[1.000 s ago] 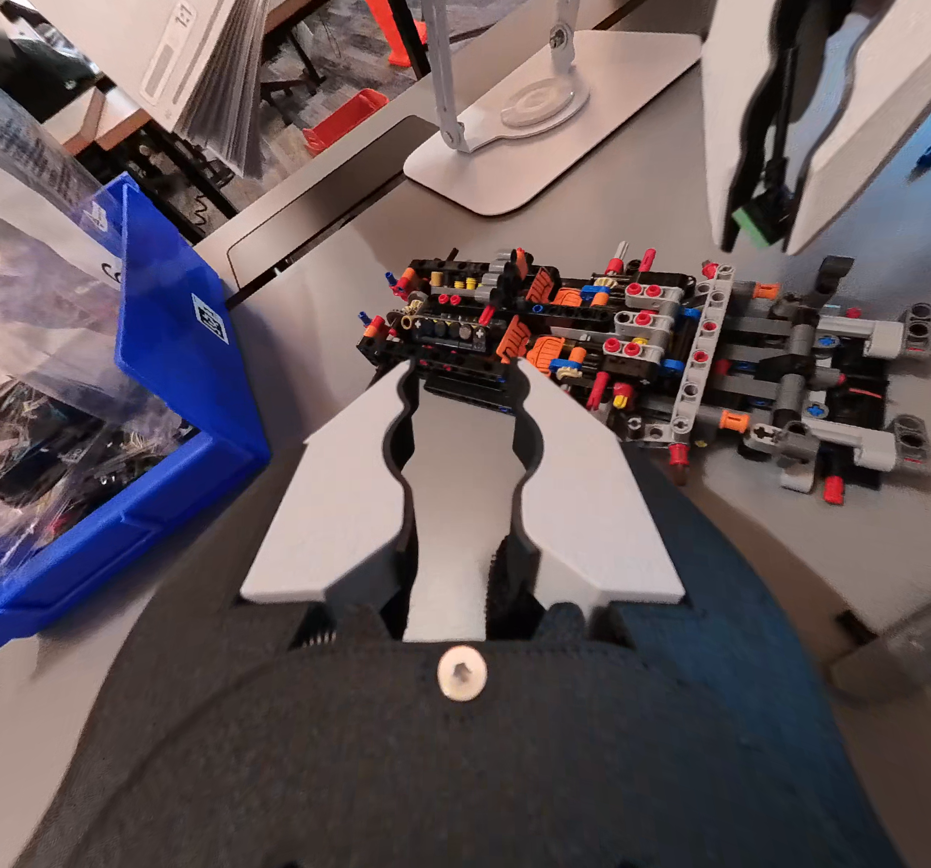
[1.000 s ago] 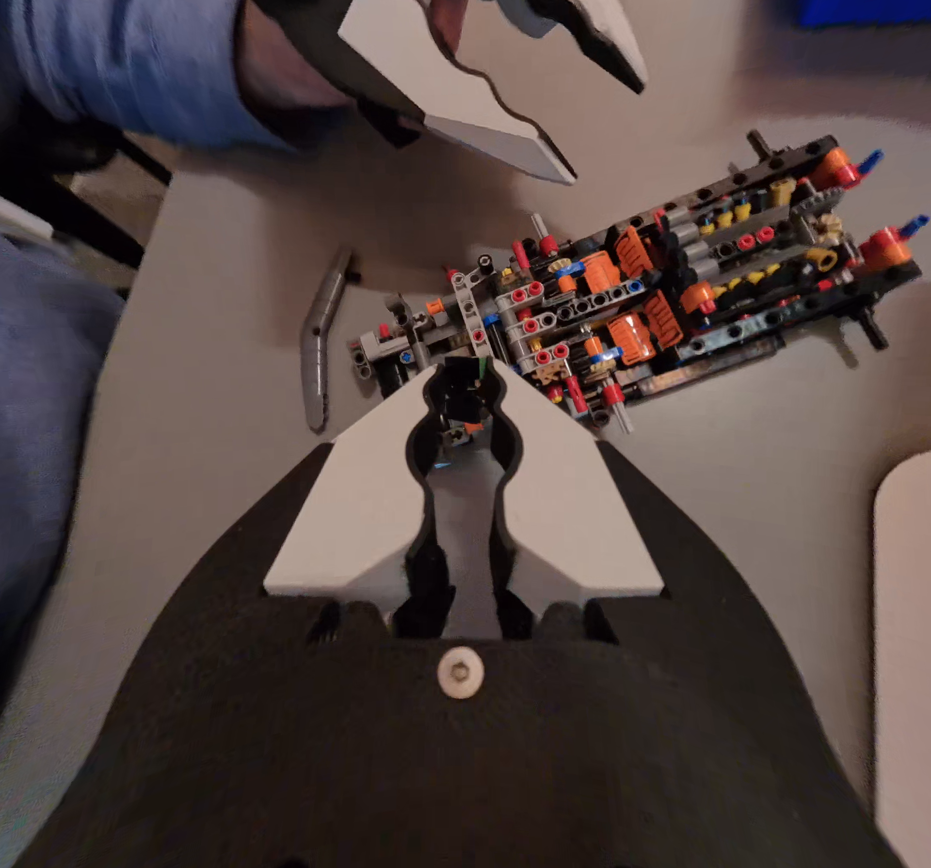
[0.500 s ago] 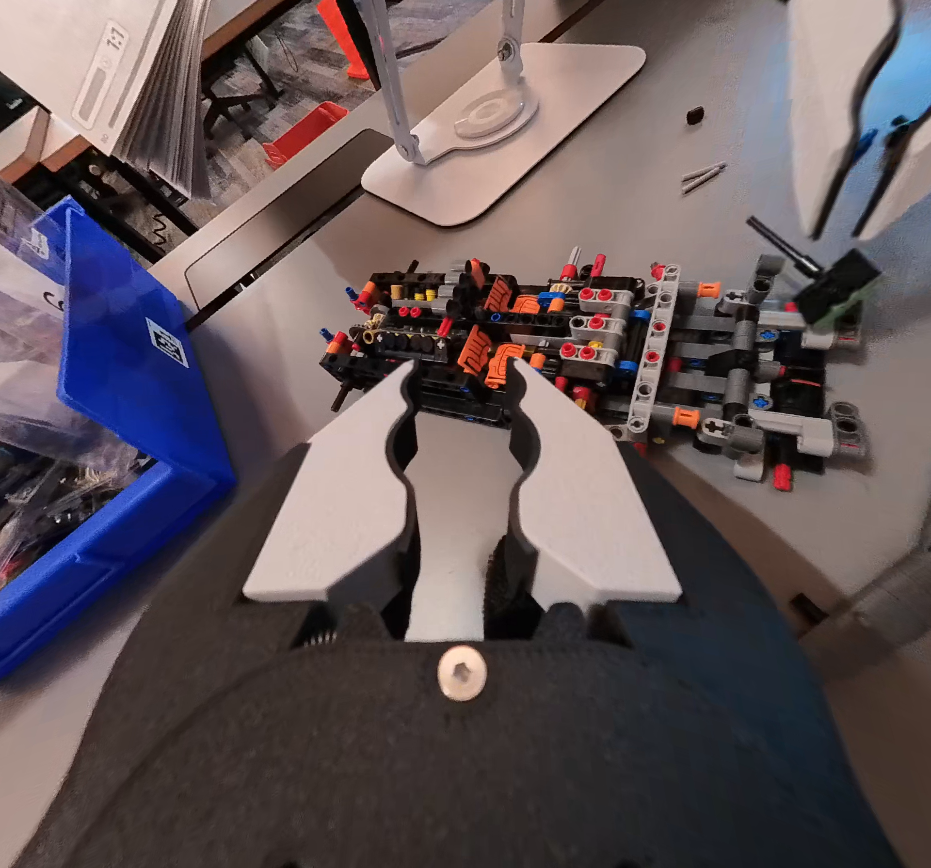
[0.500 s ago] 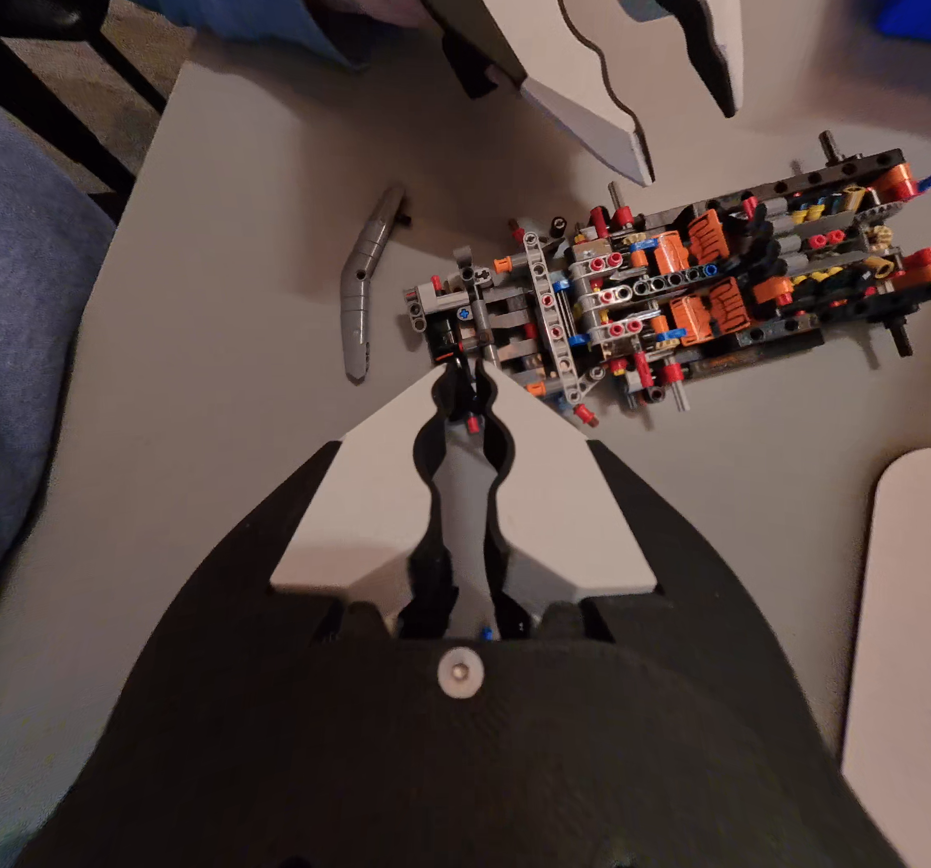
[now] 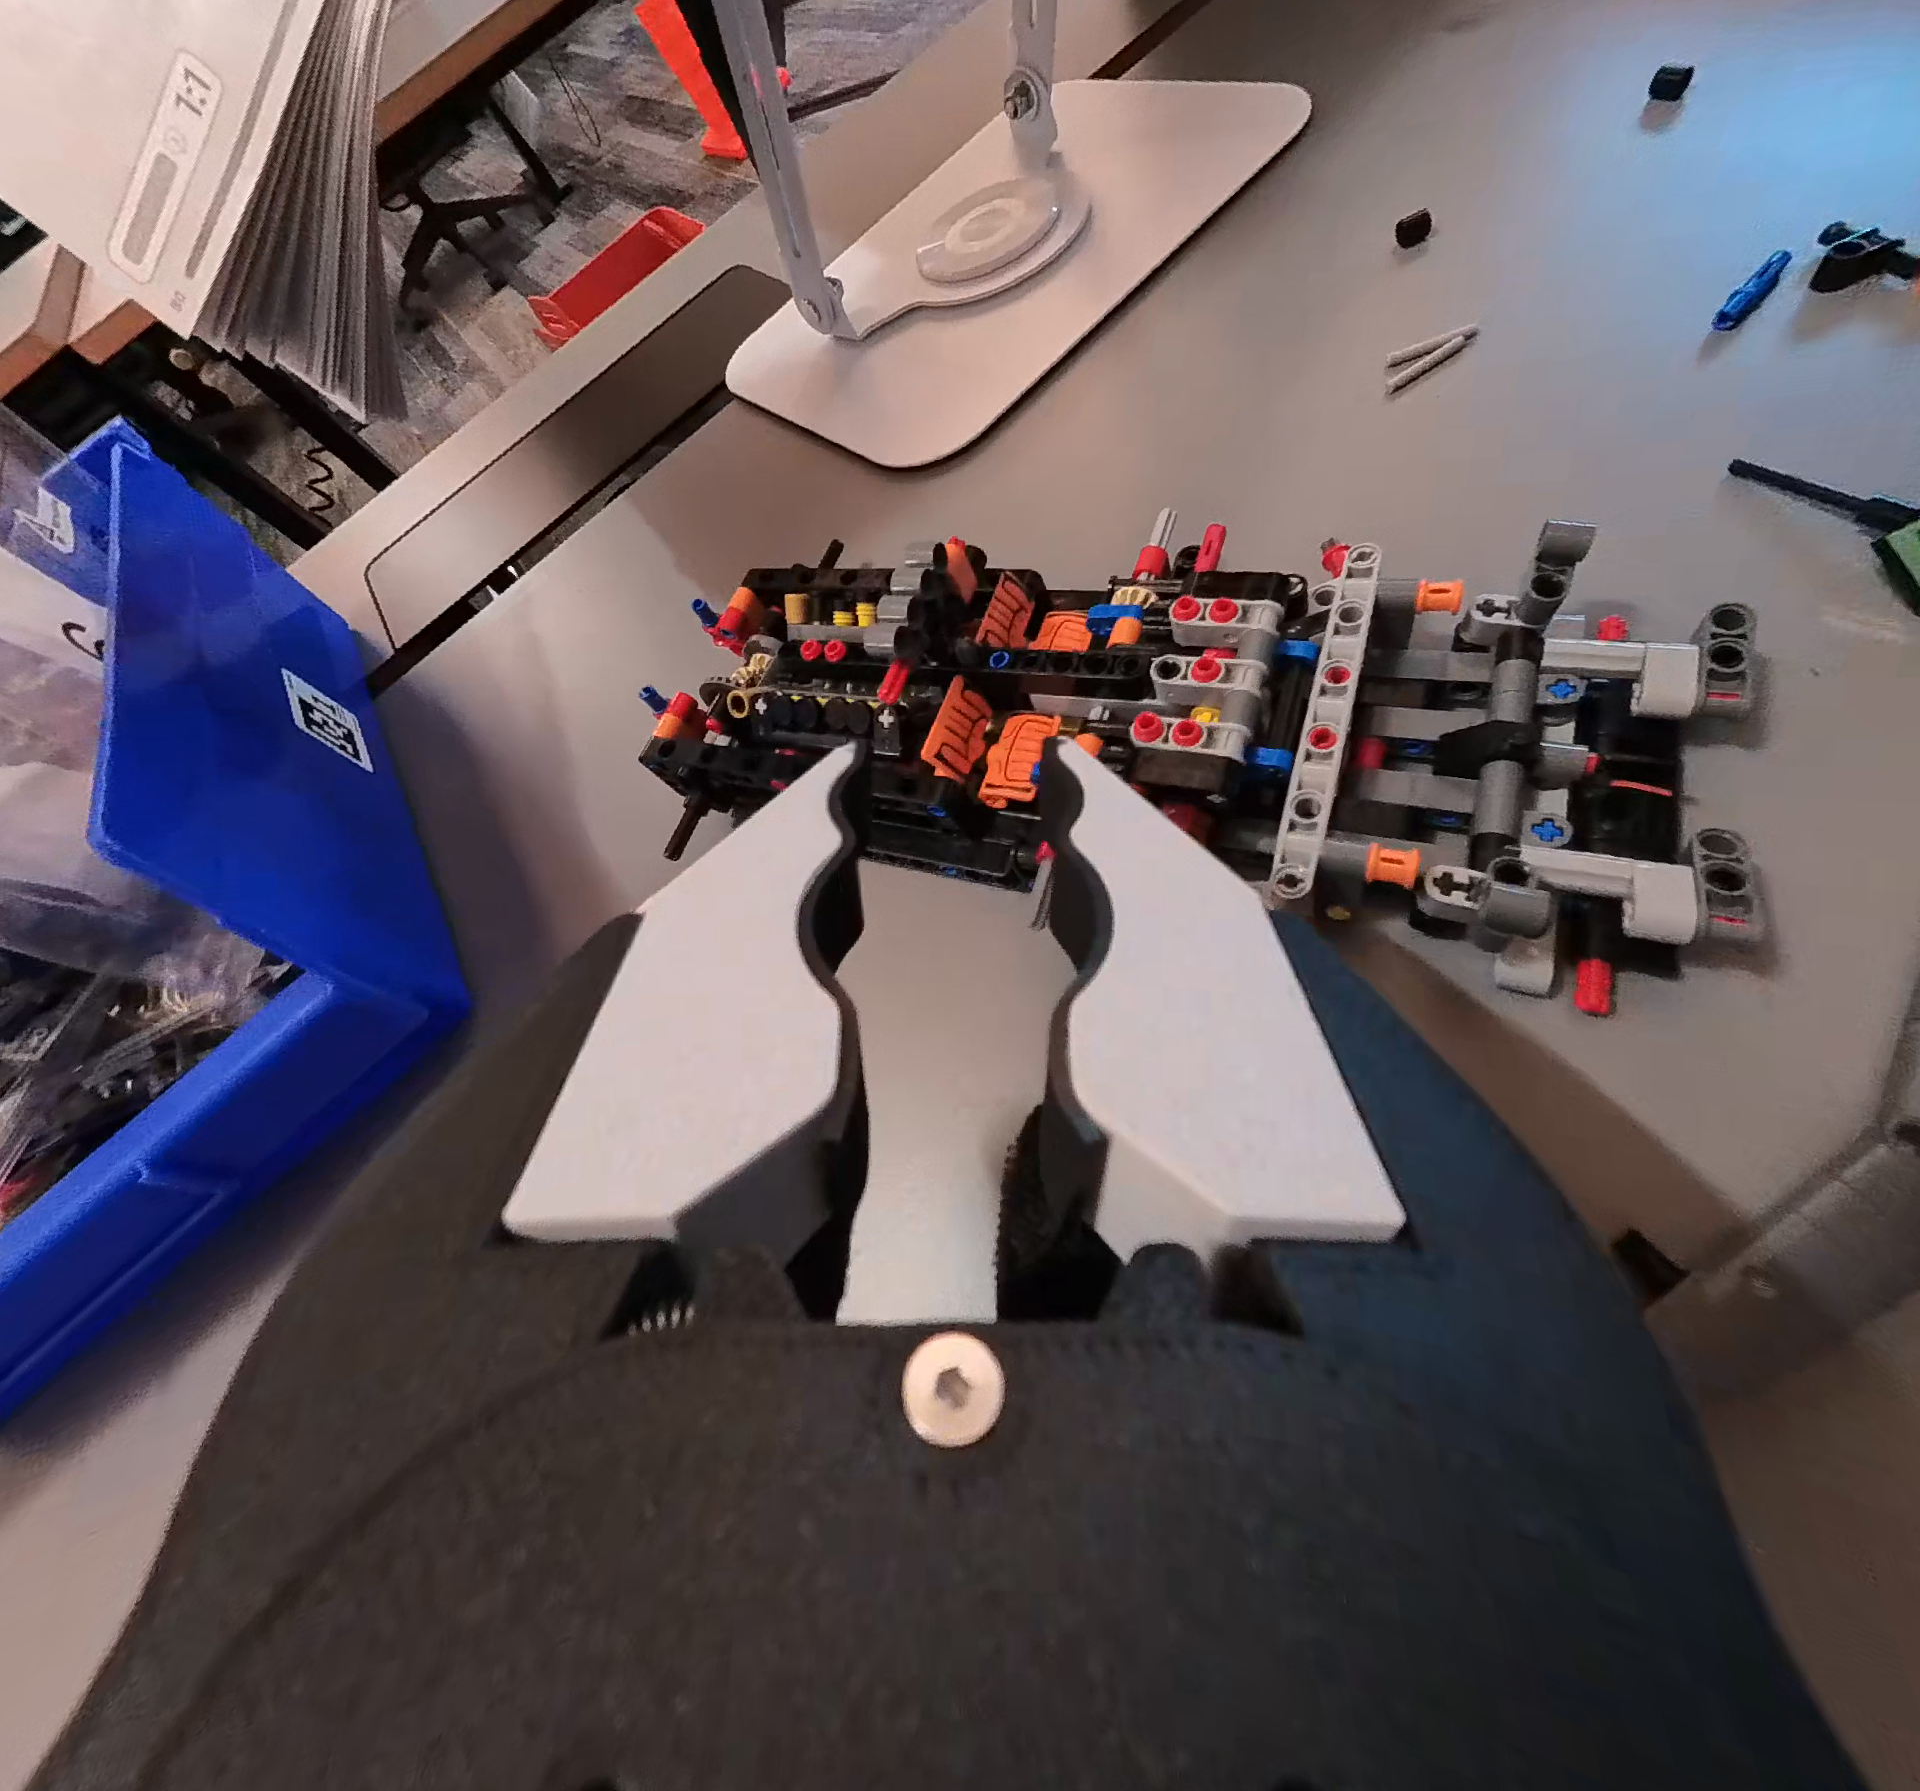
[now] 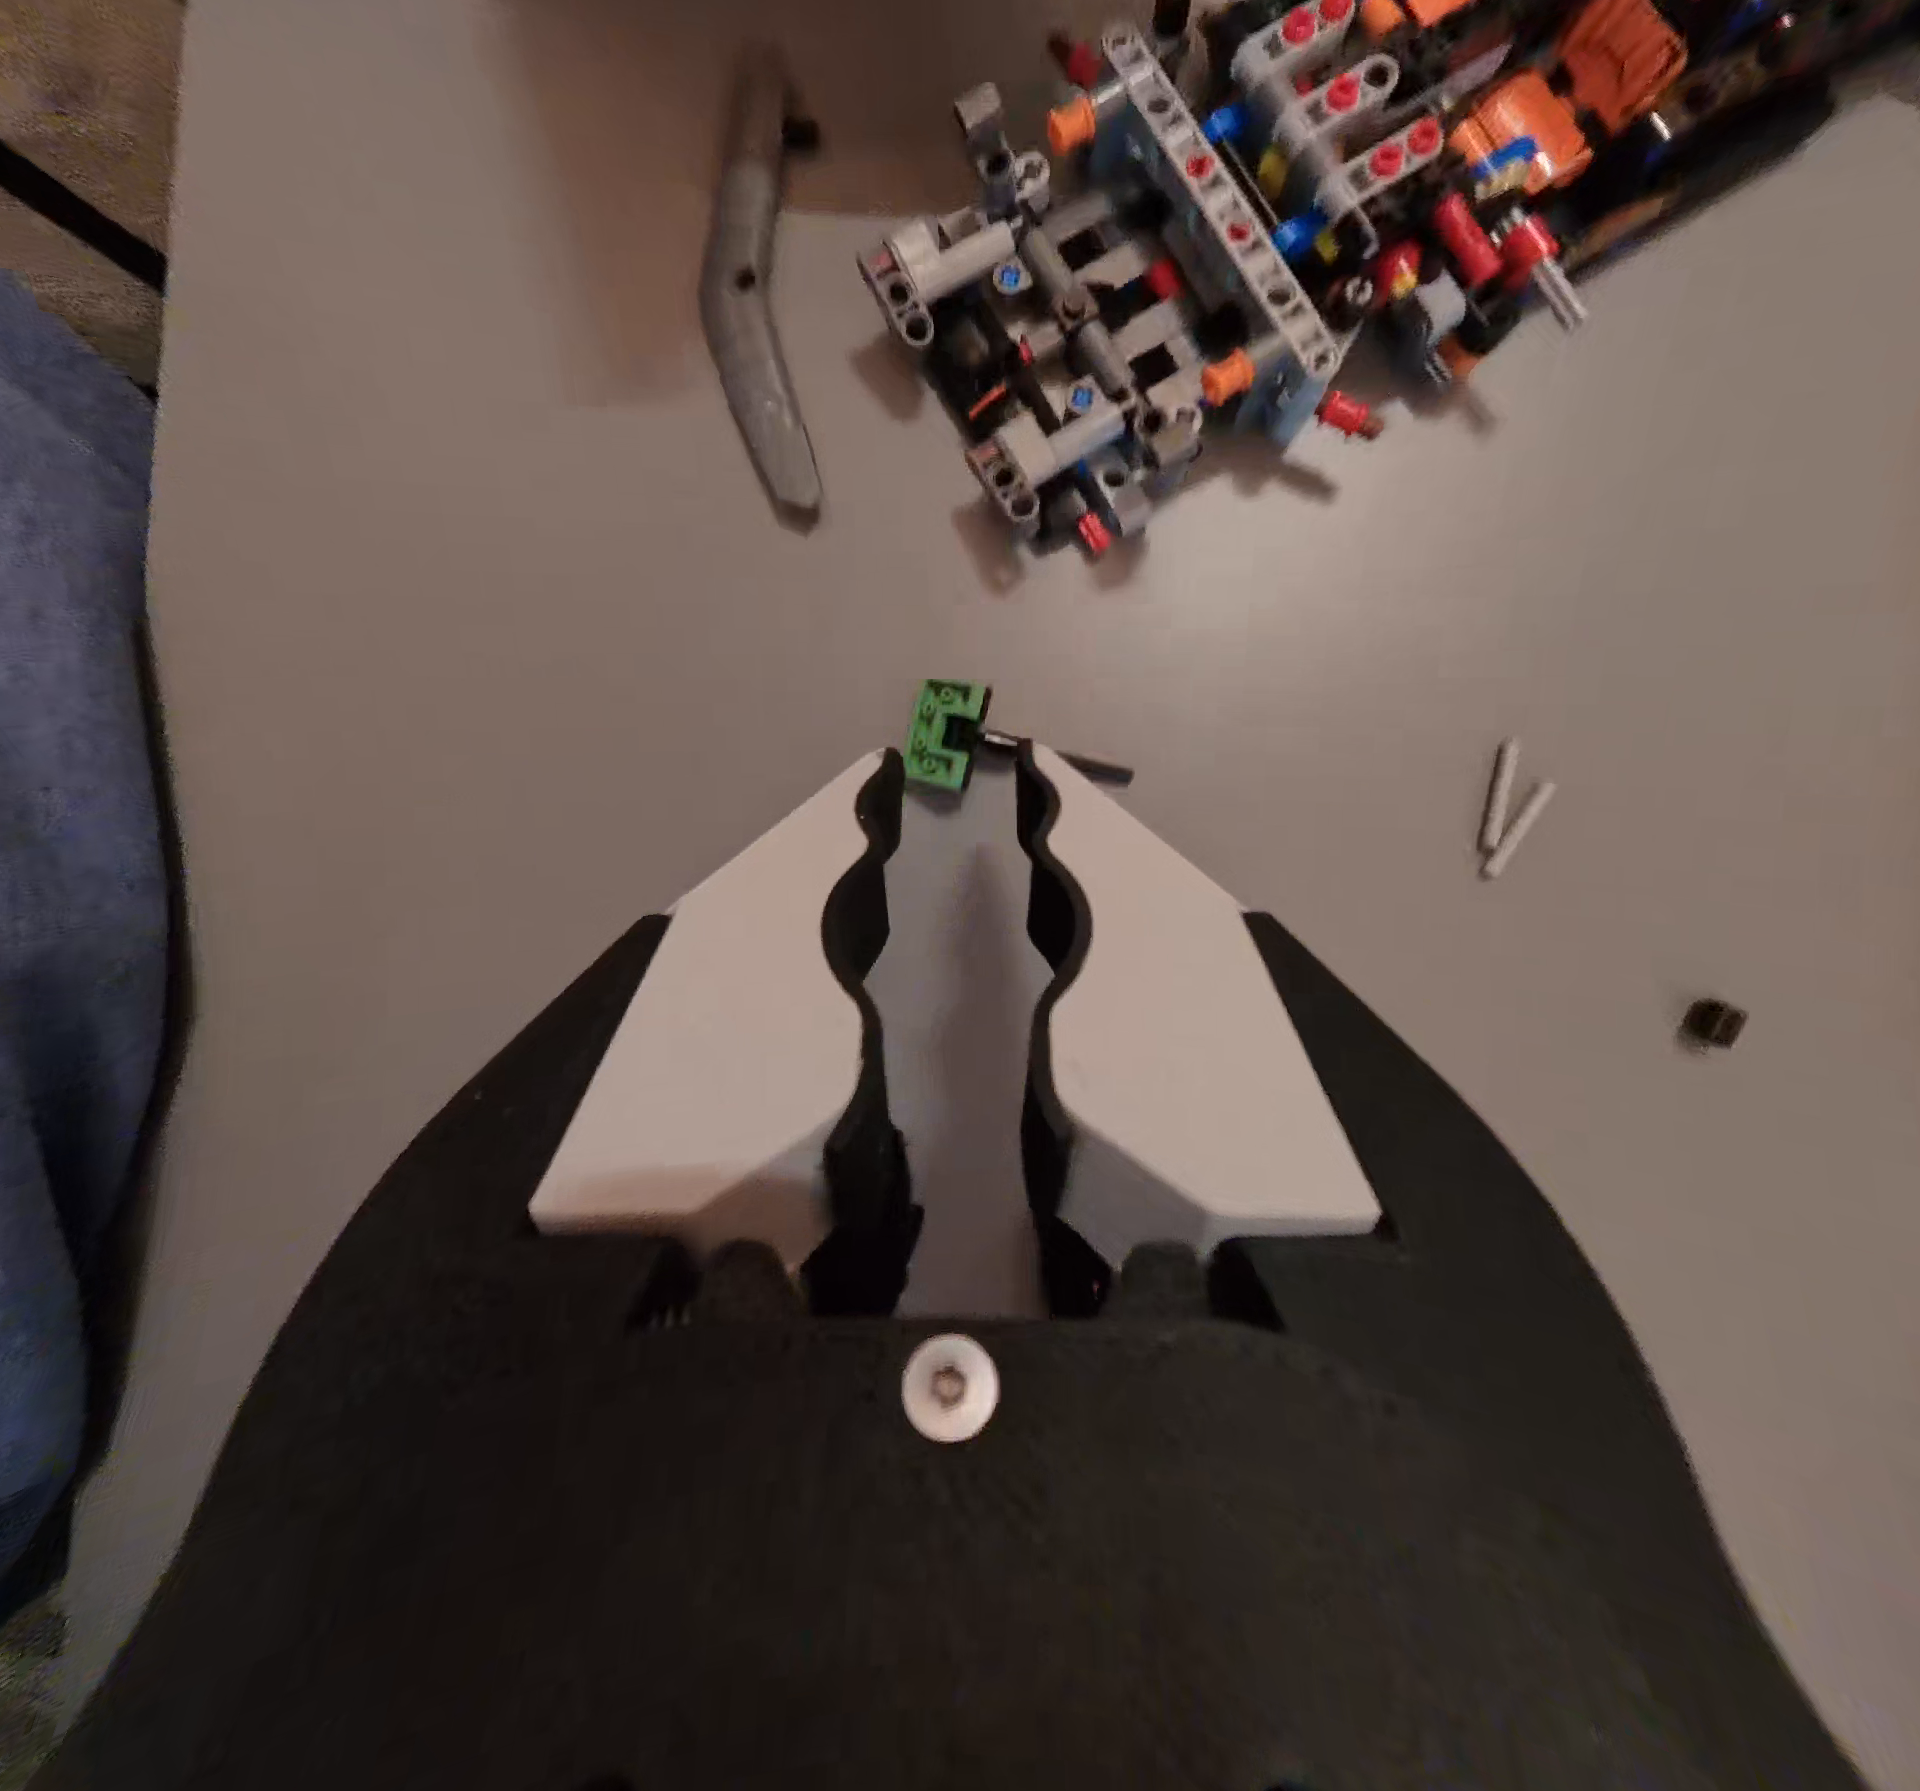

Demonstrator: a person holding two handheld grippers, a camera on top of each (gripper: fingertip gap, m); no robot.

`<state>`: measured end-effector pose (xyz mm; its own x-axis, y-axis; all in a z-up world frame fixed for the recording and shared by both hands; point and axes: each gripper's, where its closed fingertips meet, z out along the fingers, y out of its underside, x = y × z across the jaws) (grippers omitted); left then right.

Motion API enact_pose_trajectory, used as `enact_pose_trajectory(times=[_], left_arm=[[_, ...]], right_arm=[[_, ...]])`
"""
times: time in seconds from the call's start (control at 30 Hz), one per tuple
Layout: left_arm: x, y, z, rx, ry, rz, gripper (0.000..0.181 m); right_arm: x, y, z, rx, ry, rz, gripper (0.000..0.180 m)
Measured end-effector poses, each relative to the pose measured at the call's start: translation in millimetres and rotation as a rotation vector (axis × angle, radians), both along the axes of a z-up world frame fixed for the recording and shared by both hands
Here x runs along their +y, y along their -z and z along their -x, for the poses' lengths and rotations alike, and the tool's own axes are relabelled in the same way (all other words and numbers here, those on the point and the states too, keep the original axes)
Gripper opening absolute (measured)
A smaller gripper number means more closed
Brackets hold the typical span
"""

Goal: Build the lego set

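The long lego chassis [image 5: 1195, 733], black and grey with orange, red and blue parts, lies flat on the grey table. My left gripper [image 5: 951, 765] is open and empty, its tips at the chassis's near edge. The chassis also shows in the right wrist view [image 6: 1195, 235], at the upper right. My right gripper [image 6: 956, 759] is open, well short of the chassis. A small green piece [image 6: 943, 733] with a black axle [image 6: 1049, 752] lies on the table at its tips. The green piece also shows at the left wrist view's right edge [image 5: 1901, 557].
A blue bin [image 5: 239, 806] of bagged parts stands at the left. A white stand base [image 5: 1018, 266] sits behind the chassis. A grey curved panel [image 6: 753, 287], two grey axles [image 6: 1507, 811] and a small black piece [image 6: 1709, 1024] lie loose. A blue pin [image 5: 1751, 287] lies far right. Spacing between my two grippers at the tips: around 20 cm. The small black piece [image 6: 1709, 1024] is closer to my right gripper, around 15 cm from its tips; the left tips are 25 cm off. It is also in sight in the left wrist view [image 5: 1418, 227].
My right gripper carried the green piece with its axle away from the chassis, opened and let it go on the table. My left gripper stayed open by the chassis.
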<state>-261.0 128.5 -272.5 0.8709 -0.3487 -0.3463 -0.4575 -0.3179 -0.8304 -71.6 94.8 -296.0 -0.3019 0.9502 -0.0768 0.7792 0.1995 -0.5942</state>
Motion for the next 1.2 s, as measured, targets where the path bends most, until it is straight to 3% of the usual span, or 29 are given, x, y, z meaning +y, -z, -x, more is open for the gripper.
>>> enact_pose_trajectory(times=[0.13, 0.3, 0.47, 0.87, 1.03, 1.2], left_arm=[[0.7, 1.0, -2.2, 0.006, 0.003, 0.004, 0.03], [-0.9, -0.5, -3.5, 0.031, 0.001, -0.005, 0.03], [-3.9, -5.8, -10.3, 0.05, 0.025, -0.022, 0.029], [-27.3, -7.1, -46.8, 0.155, 0.176, -0.028, 0.029], [-30.3, -5.7, -41.2, 0.142, 0.165, -0.026, 0.028], [-29.1, -8.3, -37.9, 0.124, 0.156, -0.031, 0.028]], right_arm=[[5.1, 11.1, -5.8, -0.04, 0.089, -0.056, 0.024], [-5.2, 21.8, 1.7, -0.041, 0.124, 0.04, 0.027], [-8.4, 26.7, 9.9, -0.026, 0.11, 0.0, 0.008], [-9.5, 17.8, 9.5, 0.034, 0.118, 0.02, 0.0], [-15.6, 18.8, 5.5, 0.036, 0.092, -0.034, 0.029], [-19.5, 27.2, 7.7, 0.024, 0.051, -0.161, 0.032]])
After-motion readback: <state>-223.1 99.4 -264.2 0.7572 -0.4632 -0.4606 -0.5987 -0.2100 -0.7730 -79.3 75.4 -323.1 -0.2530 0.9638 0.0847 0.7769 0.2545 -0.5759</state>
